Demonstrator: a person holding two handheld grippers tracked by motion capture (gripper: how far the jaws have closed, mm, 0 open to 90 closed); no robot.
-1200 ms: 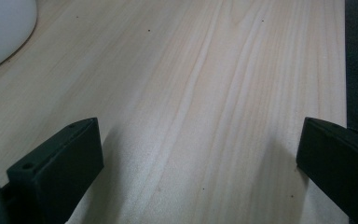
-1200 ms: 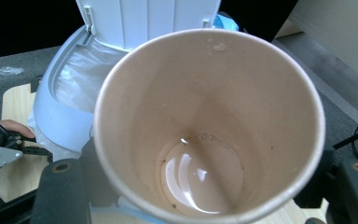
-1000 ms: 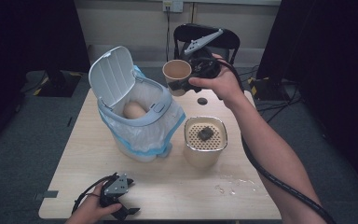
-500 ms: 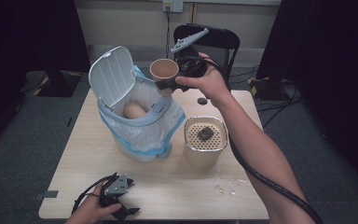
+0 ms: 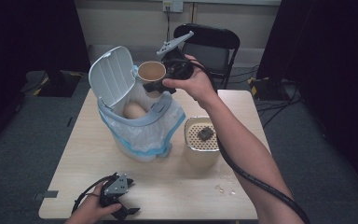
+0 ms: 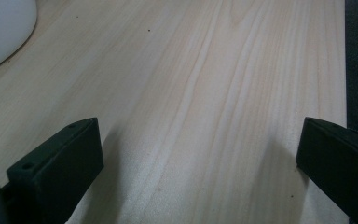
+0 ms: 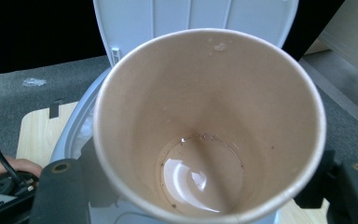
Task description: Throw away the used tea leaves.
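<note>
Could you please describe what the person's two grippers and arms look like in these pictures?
Both grippers are black. The left gripper carries a grey three-cornered plate, and a black cable loops from it; its jaws are flat black blocks with small screw holes. The right gripper also bears a grey plate, and a thick black cable trails along the forearm. Both forearms are bare, with no sleeves visible.

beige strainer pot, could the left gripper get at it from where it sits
Probably yes: the left gripper rests open at the table's near edge, and bare tabletop lies between it and the beige strainer pot; the white bin stands off to the side.
</note>
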